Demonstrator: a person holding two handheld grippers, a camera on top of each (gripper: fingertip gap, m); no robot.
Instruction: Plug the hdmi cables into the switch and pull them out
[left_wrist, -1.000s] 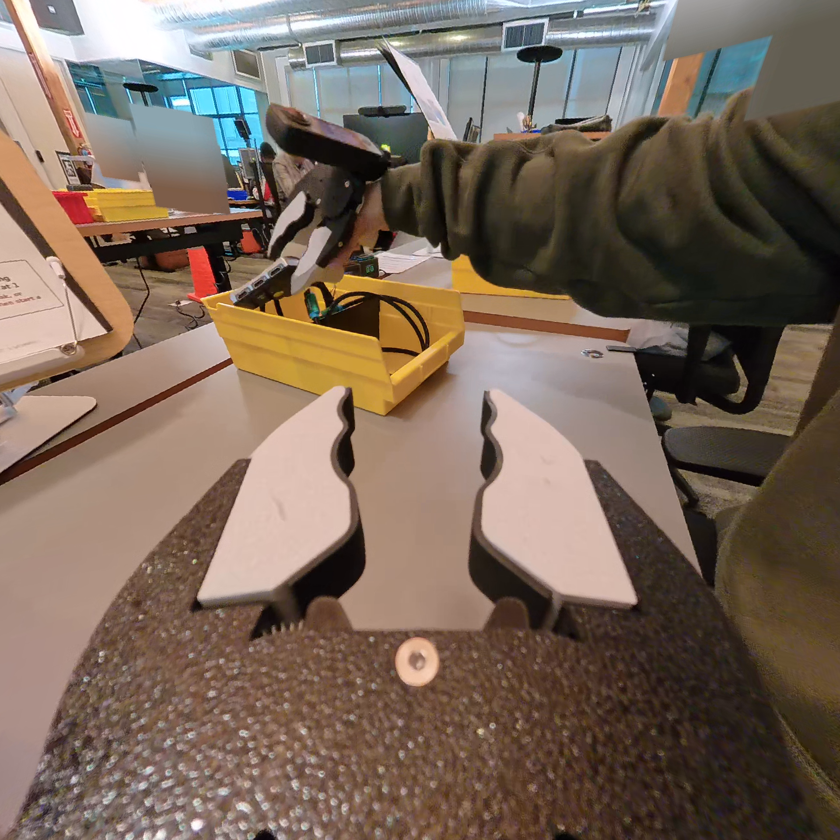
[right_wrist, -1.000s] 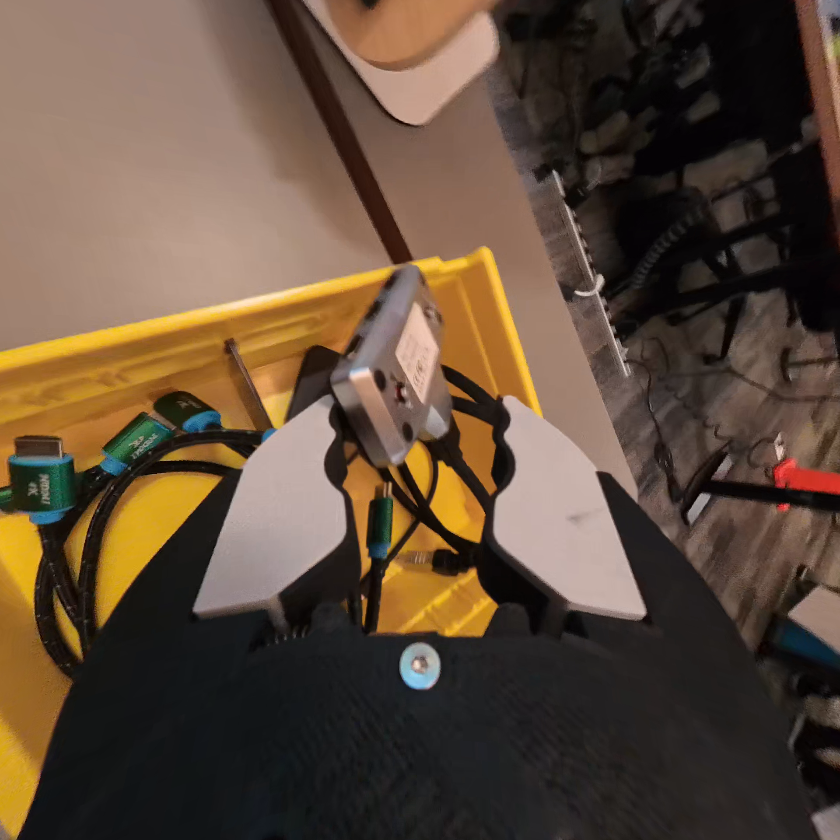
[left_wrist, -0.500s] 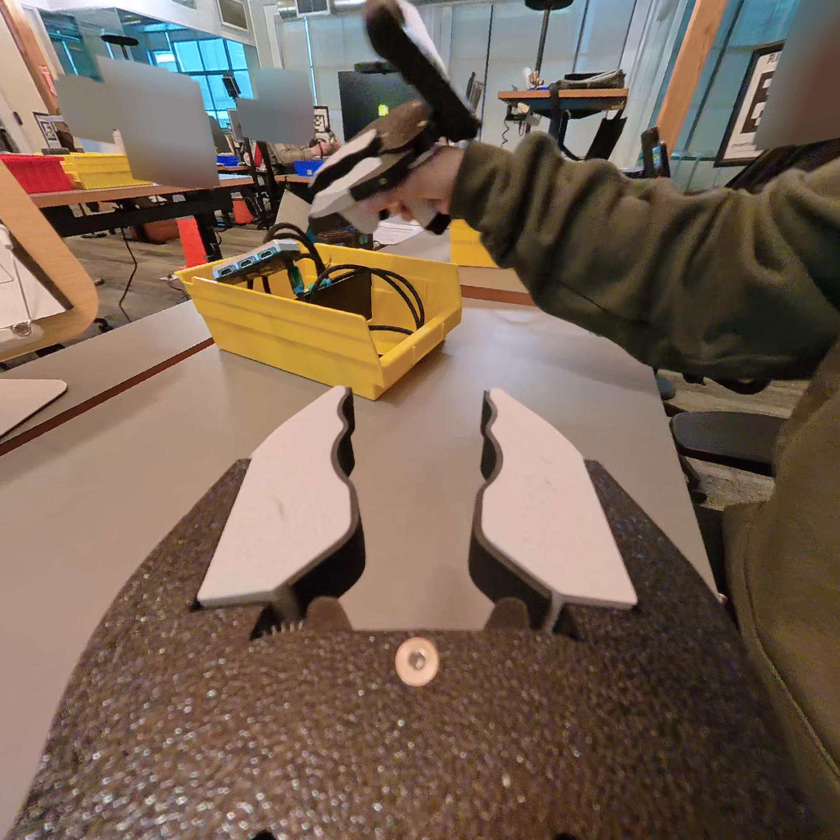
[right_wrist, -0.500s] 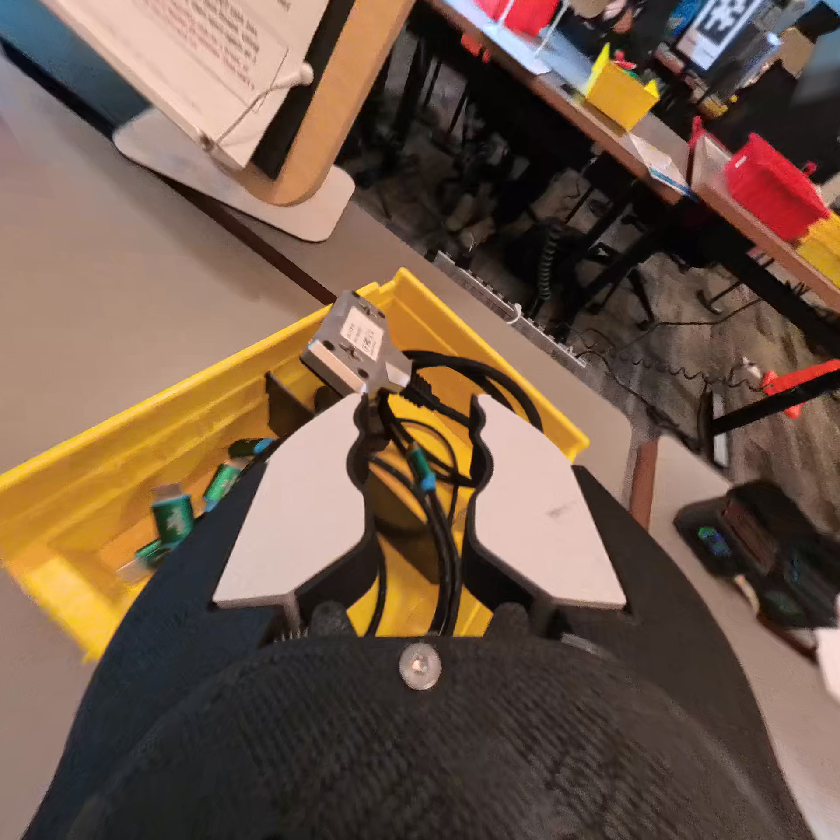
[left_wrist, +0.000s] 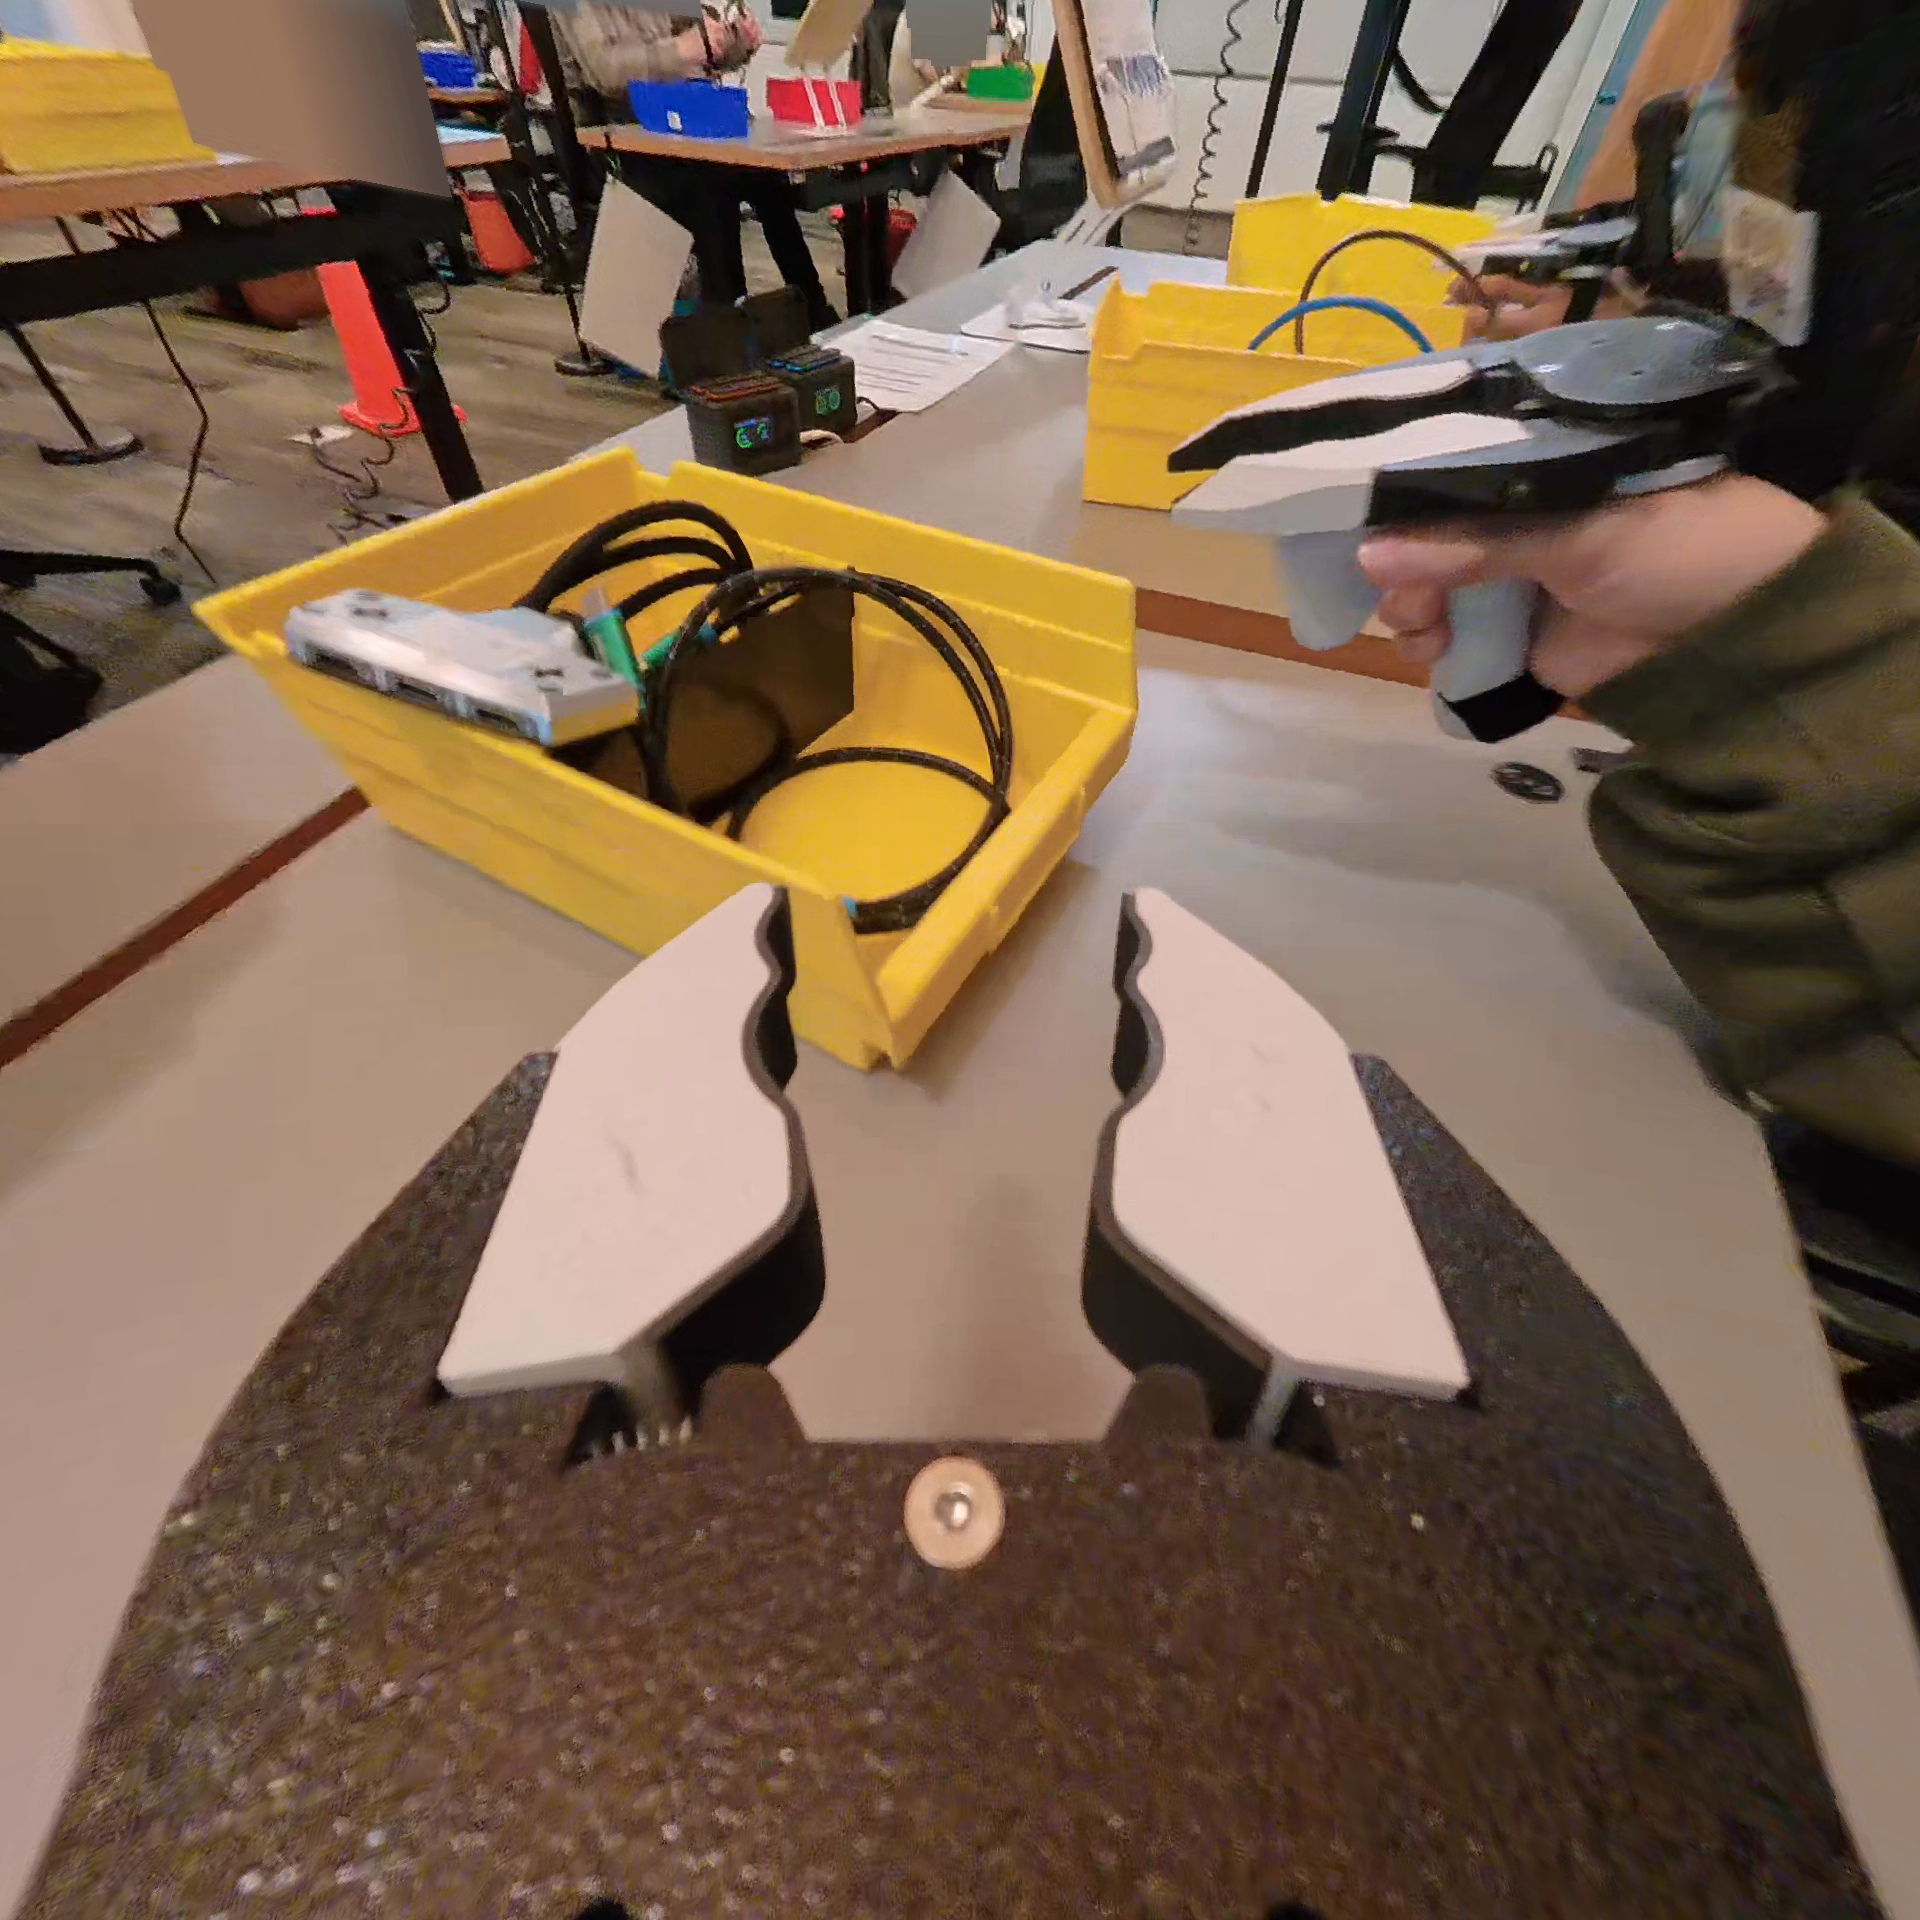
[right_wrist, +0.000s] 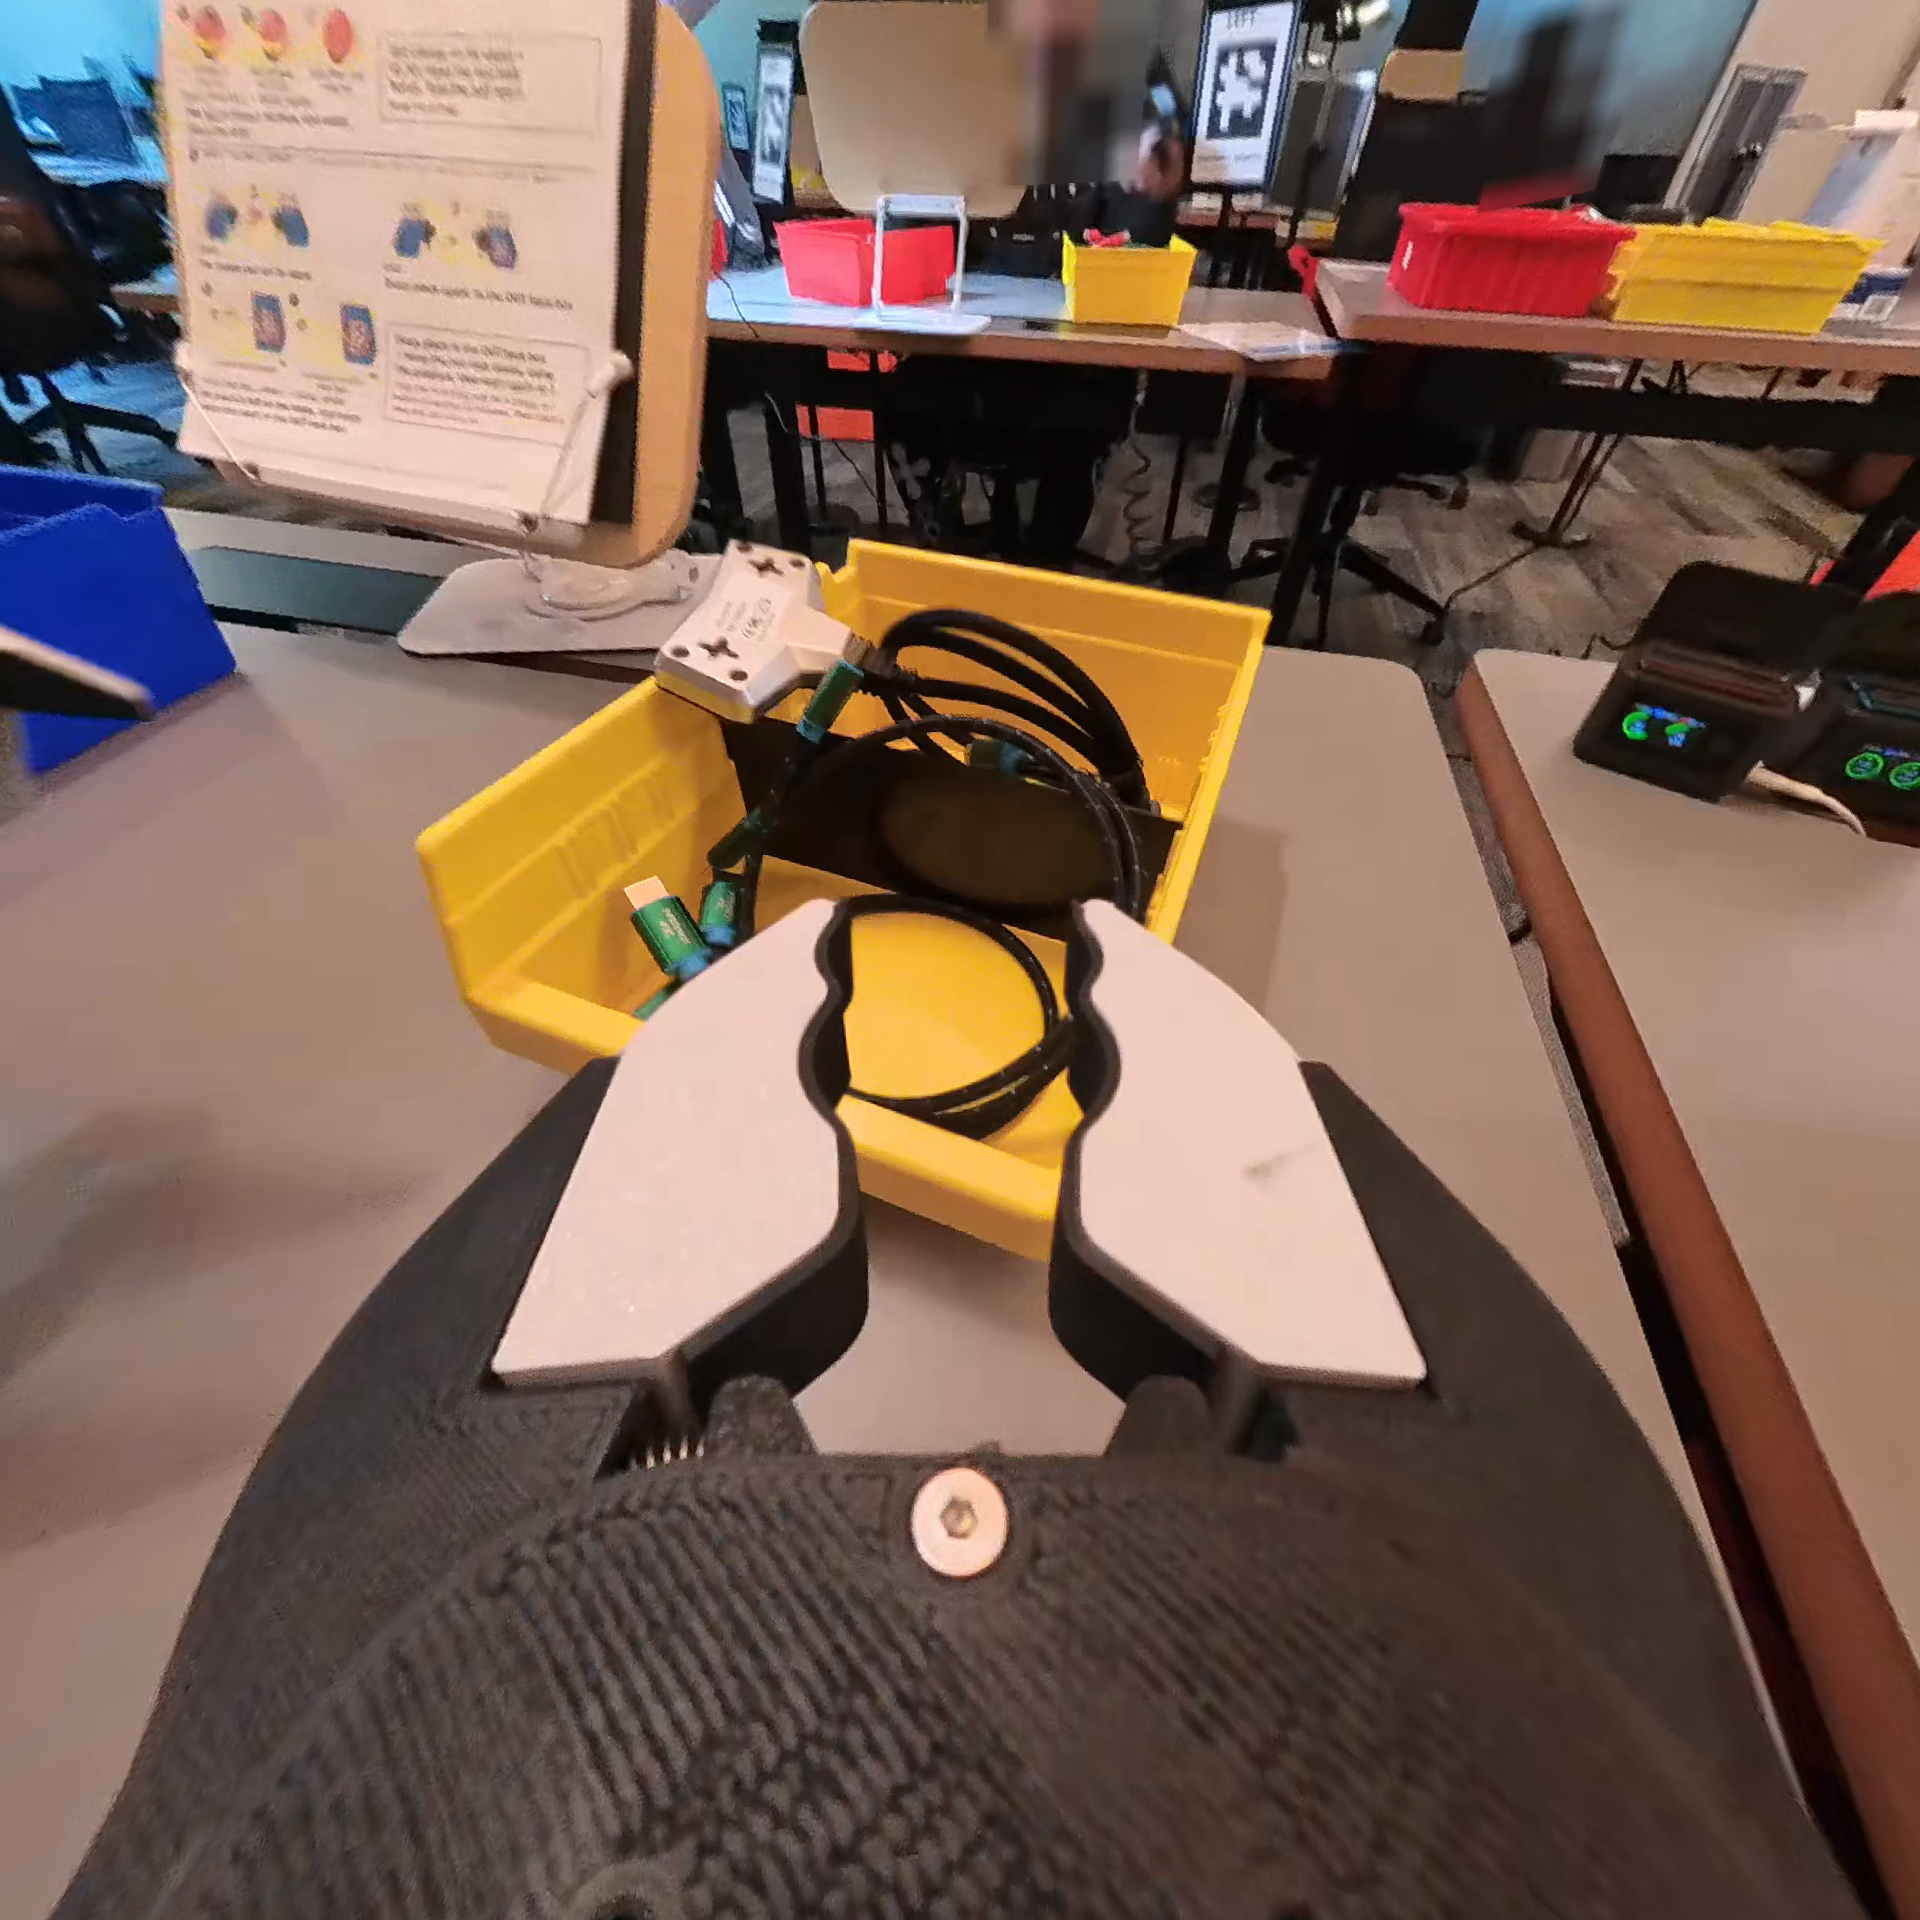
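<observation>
Your right tool (right_wrist: 951, 997) and left tool (left_wrist: 951, 966) hover empty, fingers apart, near the yellow bin (left_wrist: 997, 634); the switch (left_wrist: 457, 660) rests on its far-left rim, HDMI cables (right_wrist: 997, 748) coiled inside, plugging apparently still ahead.

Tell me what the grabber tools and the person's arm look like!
Each gripper has two flat, pale grey fingers with wavy black inner edges. The left gripper has a speckled dark brown body with a silver screw; the right gripper has a ribbed black body and a grey pistol handle. The person's sleeve is olive green.
</observation>
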